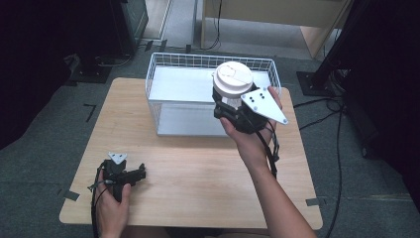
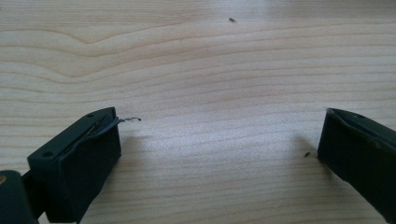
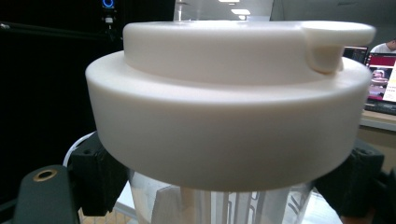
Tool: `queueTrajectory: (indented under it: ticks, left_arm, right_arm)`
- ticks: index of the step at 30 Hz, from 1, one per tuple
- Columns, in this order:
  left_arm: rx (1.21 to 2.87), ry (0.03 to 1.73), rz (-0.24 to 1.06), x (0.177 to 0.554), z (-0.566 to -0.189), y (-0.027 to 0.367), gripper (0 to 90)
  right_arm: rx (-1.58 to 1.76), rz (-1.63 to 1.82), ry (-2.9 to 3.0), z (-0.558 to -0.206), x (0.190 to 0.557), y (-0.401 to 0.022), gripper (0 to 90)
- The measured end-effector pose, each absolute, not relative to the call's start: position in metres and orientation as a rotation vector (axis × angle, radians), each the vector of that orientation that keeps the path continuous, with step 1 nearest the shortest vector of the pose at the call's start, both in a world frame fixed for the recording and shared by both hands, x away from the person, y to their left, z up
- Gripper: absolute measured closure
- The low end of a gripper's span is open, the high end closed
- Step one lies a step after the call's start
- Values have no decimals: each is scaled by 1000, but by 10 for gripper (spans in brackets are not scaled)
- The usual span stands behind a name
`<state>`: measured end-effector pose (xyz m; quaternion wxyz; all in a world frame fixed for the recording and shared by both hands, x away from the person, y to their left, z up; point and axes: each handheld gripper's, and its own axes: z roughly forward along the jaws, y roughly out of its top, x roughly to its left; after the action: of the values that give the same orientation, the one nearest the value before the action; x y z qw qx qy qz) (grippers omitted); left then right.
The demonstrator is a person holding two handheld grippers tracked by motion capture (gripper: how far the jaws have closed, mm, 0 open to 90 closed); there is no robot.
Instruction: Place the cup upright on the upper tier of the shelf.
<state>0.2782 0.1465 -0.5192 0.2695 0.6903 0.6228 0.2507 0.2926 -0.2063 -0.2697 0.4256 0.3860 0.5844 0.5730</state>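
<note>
I am holding clear cup [image 1: 227, 101] with white lid [image 1: 233, 79] in right gripper [image 1: 233, 106], jaws squeezing its sides just under lid, above wire basket [image 1: 163, 67]. Left gripper [image 1: 130, 174] resting on desk [image 1: 198, 168], jaws wide open, empty. I am thinking: keep cup upright, lower slowly into basket, no bumping wires.

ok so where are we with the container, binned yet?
Done: the right claw has the white-lidded container gripped below its lid and lifted. In hand: it is held over the wire basket, apparently not lowered in. Left: lower and release, probably. The left claw rests open on the table.
</note>
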Motion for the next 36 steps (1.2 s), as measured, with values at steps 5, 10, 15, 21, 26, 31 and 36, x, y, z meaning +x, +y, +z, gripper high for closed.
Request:
queueTrajectory:
  ticks: [5, 10, 15, 21, 26, 31, 36]
  left_arm:
    - [1861, 1678, 677, 278, -519, 147, 0]
    - [1864, 1677, 678, 278, -519, 147, 0]
    - [1862, 1678, 678, 278, -519, 147, 0]
    - [1863, 1679, 676, 278, -519, 147, 0]
    - [1862, 1679, 676, 278, -519, 147, 0]
    - [1862, 1679, 676, 278, -519, 147, 0]
    - [1862, 1679, 676, 278, -519, 147, 0]
  right_arm:
    - [967, 1422, 1470, -267, 311, -198, 158]
    - [978, 1397, 1479, -267, 330, -191, 159]
    - [999, 1387, 1471, -266, 349, -187, 159]
    - [1047, 1360, 1459, -266, 373, -184, 158]
    - [1075, 1334, 1453, -267, 391, -182, 158]
    - [1122, 1352, 1451, -268, 405, -180, 158]
    - [1144, 1359, 1445, -270, 414, -177, 158]
